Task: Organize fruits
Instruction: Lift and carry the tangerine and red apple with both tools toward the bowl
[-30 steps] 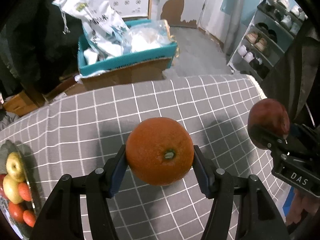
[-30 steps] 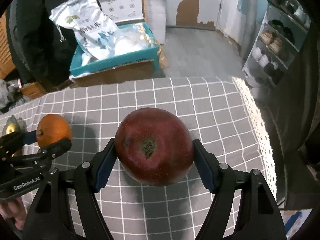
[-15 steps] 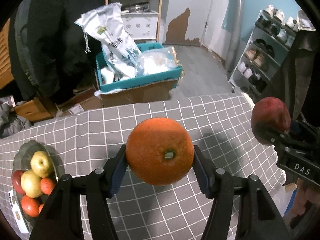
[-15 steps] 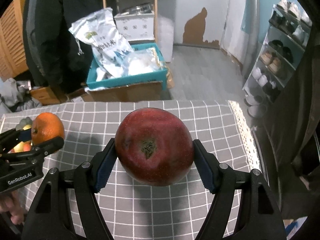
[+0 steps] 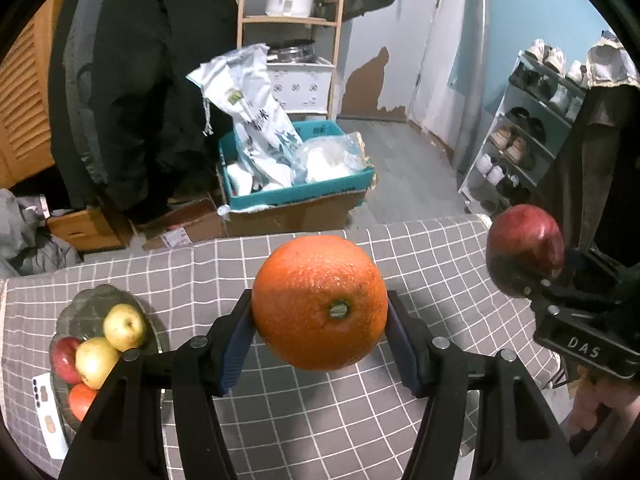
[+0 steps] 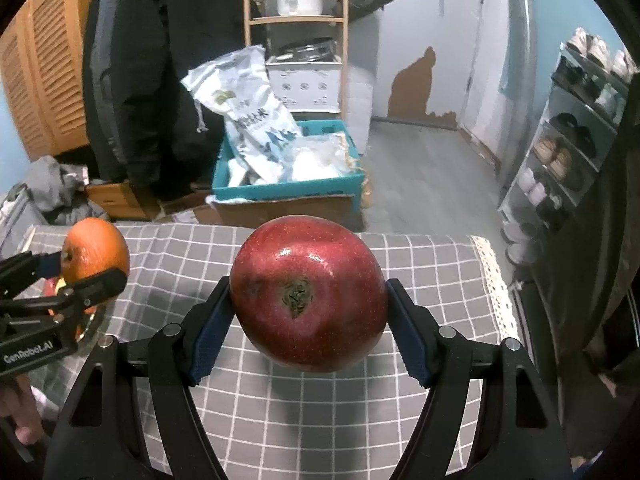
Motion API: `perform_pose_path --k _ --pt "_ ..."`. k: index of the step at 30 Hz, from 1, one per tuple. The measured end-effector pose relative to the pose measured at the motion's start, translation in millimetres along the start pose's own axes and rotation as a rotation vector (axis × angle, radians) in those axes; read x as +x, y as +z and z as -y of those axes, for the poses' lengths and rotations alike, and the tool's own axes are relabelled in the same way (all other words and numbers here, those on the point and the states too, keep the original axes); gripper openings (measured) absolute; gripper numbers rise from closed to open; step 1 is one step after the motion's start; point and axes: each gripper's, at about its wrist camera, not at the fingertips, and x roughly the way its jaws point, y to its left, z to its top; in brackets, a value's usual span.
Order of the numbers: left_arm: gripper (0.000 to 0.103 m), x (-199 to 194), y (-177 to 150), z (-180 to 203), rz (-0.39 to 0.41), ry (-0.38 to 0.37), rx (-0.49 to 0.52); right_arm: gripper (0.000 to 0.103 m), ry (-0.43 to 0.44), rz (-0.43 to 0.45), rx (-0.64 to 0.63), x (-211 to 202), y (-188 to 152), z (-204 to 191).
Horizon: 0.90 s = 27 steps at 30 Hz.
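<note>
The left claw (image 5: 320, 320) pinched an orange (image 5: 319, 302) between its blue pads, stem scar facing the camera, held in the air above the tabletop (image 5: 420, 256) with its grey checked cloth. The right claw (image 6: 308, 320) gripped a dark red apple (image 6: 308, 294), glossy and speckled, its calyx end toward the lens, also clear of the cloth. Each claw showed at the edge of the other's view, well apart, with open cloth between them. To the left a glass dish (image 5: 80, 312) sat on the tabletop with yellow apples (image 5: 124, 326), a red apple and a small orange fruit; a white phone (image 5: 48, 416) lay just beside it. Beyond the tabletop's far edge stood a teal-lined cardboard box (image 5: 296, 194) stuffed with bags, a wooden shelf (image 5: 292, 20), and a shoe rack (image 5: 532, 120) on the right.
</note>
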Motion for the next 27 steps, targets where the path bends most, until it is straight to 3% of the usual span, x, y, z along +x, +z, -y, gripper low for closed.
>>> perform_pose_path --k 27 --pt "0.063 -59 -15 -84 0.088 0.116 -0.111 0.074 0.148 0.051 -0.139 -13 21 -99"
